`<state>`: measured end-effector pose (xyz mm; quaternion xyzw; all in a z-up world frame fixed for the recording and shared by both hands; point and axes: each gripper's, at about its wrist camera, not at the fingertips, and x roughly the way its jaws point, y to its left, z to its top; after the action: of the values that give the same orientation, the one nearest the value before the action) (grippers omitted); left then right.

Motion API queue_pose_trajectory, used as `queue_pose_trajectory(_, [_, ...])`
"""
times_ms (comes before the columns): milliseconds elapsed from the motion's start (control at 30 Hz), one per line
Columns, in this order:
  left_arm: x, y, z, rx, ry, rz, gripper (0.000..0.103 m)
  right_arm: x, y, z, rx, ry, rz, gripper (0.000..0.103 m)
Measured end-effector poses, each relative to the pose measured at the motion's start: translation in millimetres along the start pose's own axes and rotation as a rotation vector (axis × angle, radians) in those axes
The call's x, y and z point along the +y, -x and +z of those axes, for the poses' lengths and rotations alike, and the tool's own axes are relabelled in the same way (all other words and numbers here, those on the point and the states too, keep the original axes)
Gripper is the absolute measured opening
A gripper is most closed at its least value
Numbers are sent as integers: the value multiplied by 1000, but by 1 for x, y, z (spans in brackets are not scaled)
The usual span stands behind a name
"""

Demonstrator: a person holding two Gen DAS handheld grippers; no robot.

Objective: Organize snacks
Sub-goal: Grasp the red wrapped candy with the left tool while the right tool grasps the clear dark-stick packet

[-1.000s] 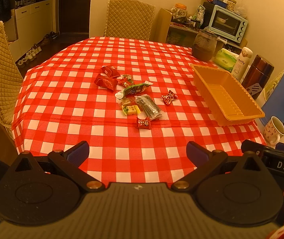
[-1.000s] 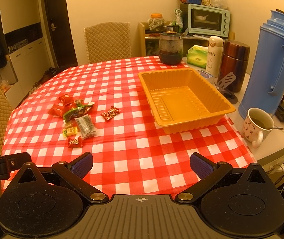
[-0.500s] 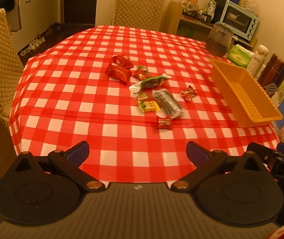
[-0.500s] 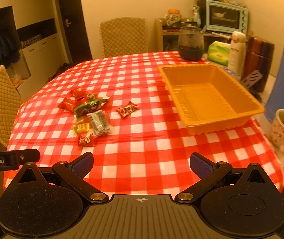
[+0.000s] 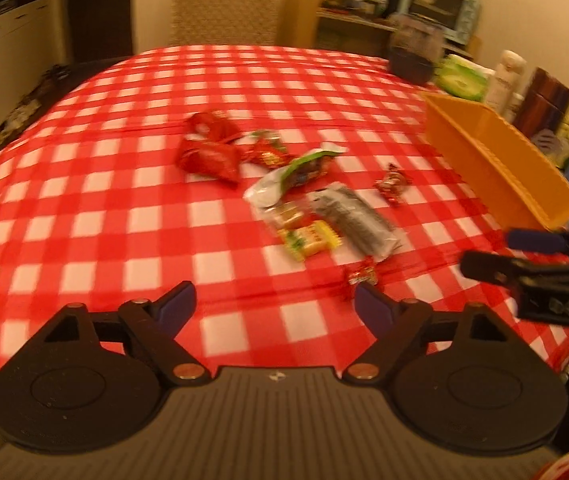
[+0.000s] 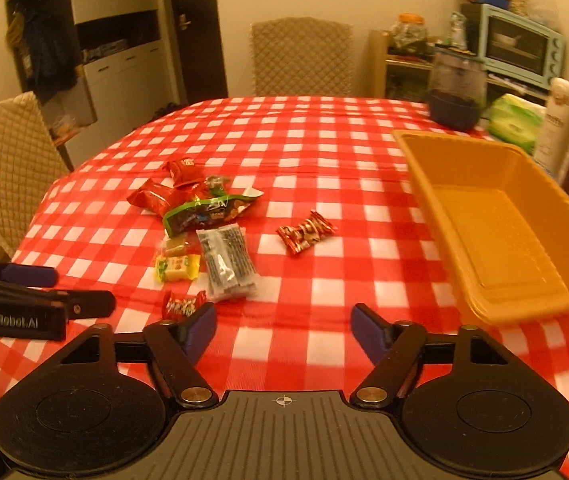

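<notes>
Several wrapped snacks lie in a loose pile on the red checked tablecloth: red packets (image 6: pixel 152 199), a green pouch (image 6: pixel 208 211), a grey packet (image 6: pixel 226 263), a yellow candy (image 6: pixel 176 267), and small red candies (image 6: pixel 306 232) (image 6: pixel 182 305). The same pile shows in the left wrist view (image 5: pixel 304 200). An empty orange tray (image 6: pixel 496 224) stands to the right, also in the left wrist view (image 5: pixel 496 164). My left gripper (image 5: pixel 274 306) is open above the near table edge. My right gripper (image 6: pixel 282 322) is open, its left finger close to the nearest red candy.
A dark glass jar (image 6: pixel 458 92), a green tissue pack (image 6: pixel 518 120) and a white bottle (image 6: pixel 558 124) stand behind the tray. Quilted chairs stand at the far side (image 6: pixel 302 58) and the left (image 6: pixel 4 164). A blue toaster oven (image 6: pixel 522 46) sits on a shelf.
Both grippers have moved forward and lower toward the snack pile, which now looks larger and nearer. Both stay open. The snacks and tray have not moved.
</notes>
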<state>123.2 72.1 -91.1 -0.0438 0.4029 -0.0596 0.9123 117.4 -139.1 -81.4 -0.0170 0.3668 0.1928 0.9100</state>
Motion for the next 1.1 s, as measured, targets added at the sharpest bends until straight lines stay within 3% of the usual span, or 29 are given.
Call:
queue_pose_trajectory(167, [-12, -21, 5, 4, -61, -112, 64, -3, -22, 10, 12, -4, 5, 72])
queue_pose_trajectory(300, [-25, -37, 7, 10, -128, -145, 54, -8, -31, 12, 25, -15, 5, 72])
queue_pose_trajectory(500, [-35, -53, 7, 35, -180, -189, 30, -14, -37, 12, 41, -42, -1, 72])
queue_pose_trajectory(533, [-36, -55, 6, 39, -185, -189, 22, -14, -38, 13, 40, -43, 0, 72])
queue_pose_trajectory(667, [-33, -47, 4, 29, -188, -167, 21, -14, -41, 14, 38, -34, 15, 72])
queue_pose_trajectory(800, [-16, -30, 5, -12, -132, -88, 21, -5, -47, 20, 25, 9, 74, 71])
queue_pose_trajectory(967, [11, -23, 9, -39, -25, -13, 21, 14, -63, 27, 32, 94, 134, 61])
queue_pose_trajectory(1100, [19, -24, 9, -38, 13, -11, 21, 23, -80, 33, 46, 132, 135, 57])
